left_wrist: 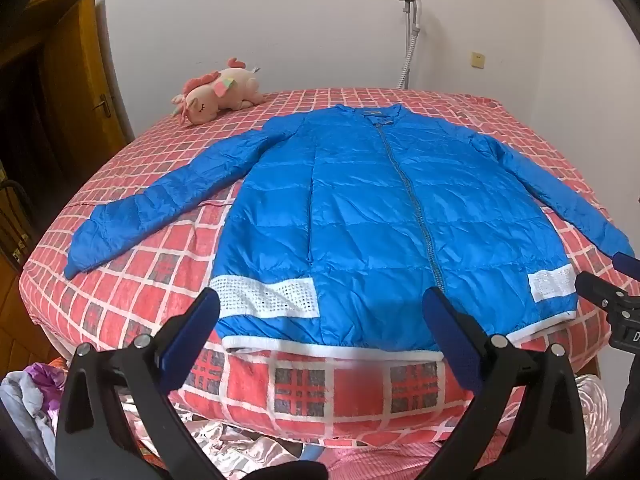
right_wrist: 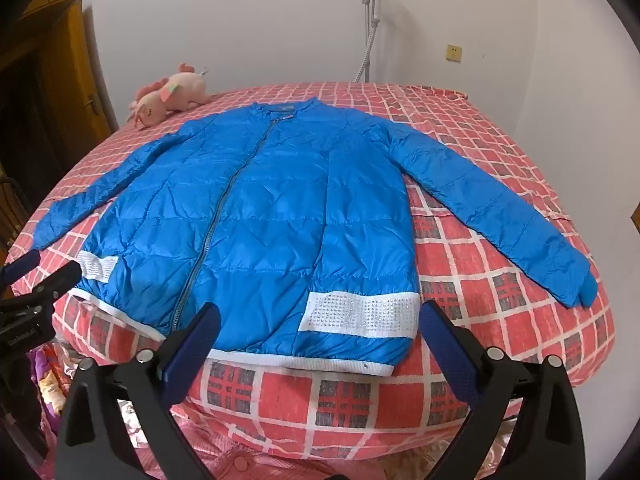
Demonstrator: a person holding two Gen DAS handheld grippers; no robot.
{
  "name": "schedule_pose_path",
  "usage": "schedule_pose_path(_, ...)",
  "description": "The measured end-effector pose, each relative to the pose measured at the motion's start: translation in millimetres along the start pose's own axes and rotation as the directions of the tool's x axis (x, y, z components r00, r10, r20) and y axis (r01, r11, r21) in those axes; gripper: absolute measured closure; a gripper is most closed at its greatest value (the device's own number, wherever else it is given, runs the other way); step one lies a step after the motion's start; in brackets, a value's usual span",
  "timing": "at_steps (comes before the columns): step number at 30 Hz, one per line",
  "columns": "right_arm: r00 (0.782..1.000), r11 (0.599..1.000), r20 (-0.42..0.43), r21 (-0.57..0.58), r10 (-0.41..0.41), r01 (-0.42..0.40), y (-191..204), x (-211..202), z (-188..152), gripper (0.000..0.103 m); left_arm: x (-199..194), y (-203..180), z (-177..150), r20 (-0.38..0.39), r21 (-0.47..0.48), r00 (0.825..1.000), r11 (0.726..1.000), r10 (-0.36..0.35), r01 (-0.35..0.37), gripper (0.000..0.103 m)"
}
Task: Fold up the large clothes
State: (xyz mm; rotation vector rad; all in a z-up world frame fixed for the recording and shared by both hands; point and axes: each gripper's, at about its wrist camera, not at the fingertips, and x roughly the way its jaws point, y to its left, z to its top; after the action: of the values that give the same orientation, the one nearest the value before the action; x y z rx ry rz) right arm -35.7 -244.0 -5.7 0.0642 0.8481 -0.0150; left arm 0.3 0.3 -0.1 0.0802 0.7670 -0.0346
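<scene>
Jacket (left_wrist: 380, 208) first, as we see it from the left wrist camera: a blue padded one with a grey zip, lying flat and front-up on a bed (left_wrist: 132, 300) covered in a red and white checked blanket. Both sleeves are spread out to the sides, and the white hem sits at the near edge of the mattress. Our left gripper (left_wrist: 322, 316) hangs just above that hem with its blue-padded fingers spread wide and nothing between them. At the right edge of this view we catch part of the right gripper (left_wrist: 608, 284), near the cuff of the sleeve on that side. A pink plush toy (left_wrist: 218, 92) lies at the far left corner of the bed, well apart from the jacket.

From the right wrist camera we look at the other half of the jacket (right_wrist: 280, 208), with the white studded band close in front of us. Our right gripper (right_wrist: 320, 328) is fully open too, empty, poised over the hem without touching it. The left gripper (right_wrist: 40, 276) shows at the left edge of this view.
</scene>
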Motion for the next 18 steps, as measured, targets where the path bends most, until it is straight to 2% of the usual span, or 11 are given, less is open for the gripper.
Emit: schedule_pose_path(18,1.0,1.0,0.004,-0.003,-0.004,0.004,2.2,2.2,0.7,0.004,0.0,-0.6,0.0,0.003,0.005,1.0,1.0,0.005,-0.005,0.003)
